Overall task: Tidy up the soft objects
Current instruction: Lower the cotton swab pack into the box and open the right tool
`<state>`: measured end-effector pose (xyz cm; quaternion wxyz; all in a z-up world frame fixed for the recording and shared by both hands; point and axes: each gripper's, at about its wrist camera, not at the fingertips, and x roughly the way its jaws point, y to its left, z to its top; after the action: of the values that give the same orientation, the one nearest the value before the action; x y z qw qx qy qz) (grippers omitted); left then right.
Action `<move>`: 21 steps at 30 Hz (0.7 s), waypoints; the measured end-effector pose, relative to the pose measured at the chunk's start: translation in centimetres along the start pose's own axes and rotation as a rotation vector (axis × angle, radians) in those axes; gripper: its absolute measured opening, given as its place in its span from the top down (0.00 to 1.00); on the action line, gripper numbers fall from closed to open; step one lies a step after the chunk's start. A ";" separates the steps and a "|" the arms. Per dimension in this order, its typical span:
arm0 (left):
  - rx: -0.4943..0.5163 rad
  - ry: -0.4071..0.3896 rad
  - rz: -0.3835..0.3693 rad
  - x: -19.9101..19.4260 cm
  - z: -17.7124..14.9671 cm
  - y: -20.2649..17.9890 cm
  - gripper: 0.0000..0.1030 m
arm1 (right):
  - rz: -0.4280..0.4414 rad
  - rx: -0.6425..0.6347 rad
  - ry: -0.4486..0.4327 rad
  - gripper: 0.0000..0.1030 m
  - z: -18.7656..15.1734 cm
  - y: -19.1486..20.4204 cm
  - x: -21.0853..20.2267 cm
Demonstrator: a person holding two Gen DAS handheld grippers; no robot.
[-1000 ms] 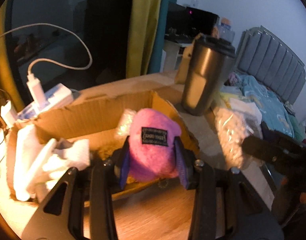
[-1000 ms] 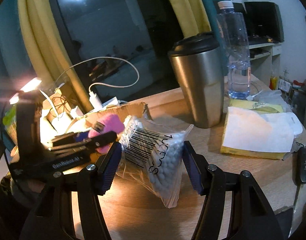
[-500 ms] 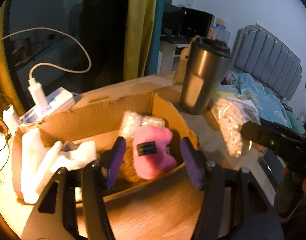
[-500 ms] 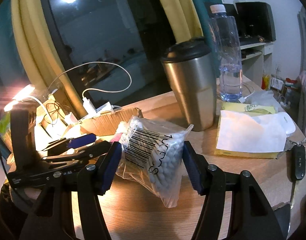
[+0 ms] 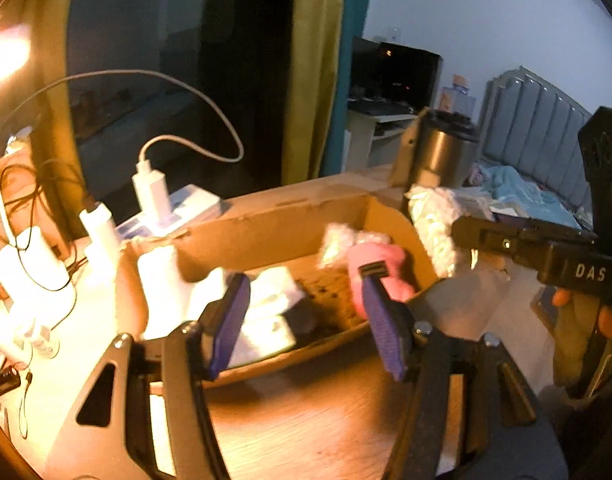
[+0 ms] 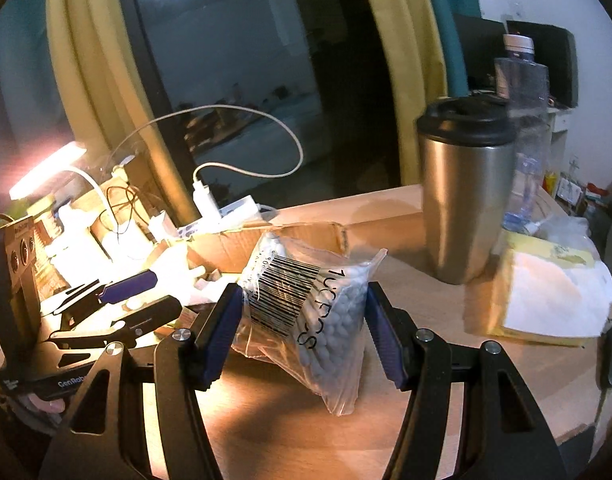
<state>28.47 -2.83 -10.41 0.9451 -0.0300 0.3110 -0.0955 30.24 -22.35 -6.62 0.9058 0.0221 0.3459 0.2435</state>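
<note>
The left claw [image 5: 306,320] stands apart and empty. Its jaws have just been opening, and nothing sits between them now. Just beyond its right finger, the pink plush toy [image 5: 375,268] lies inside the cardboard box [image 5: 274,224], so that piece looks done. The right claw [image 6: 302,332] is clamped on the clear bag of cotton swabs [image 6: 306,308] — a crinkled, barcoded pouch sagging below the pads, held above the table [image 6: 266,412]. It still needs placing in the box, which lies ahead and to the left of this claw. White soft things — possibly tissues, though glare blurs them — already rest in the box's left end.
</note>
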 end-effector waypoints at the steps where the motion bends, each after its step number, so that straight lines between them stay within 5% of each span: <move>1: -0.007 -0.002 0.000 -0.1 0.0 0.3 0.42 | 0.001 -0.006 0.004 0.37 0.1 0.3 0.3; 21: -0.056 0.001 0.013 -1.1 -0.7 3.2 0.42 | -0.035 -0.051 0.103 0.30 -0.1 2.5 7.2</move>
<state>27.74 0.50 -10.72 0.9444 -0.0545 0.3142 -0.0805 33.72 -16.90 -10.60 0.8913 -0.0199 0.3860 0.2371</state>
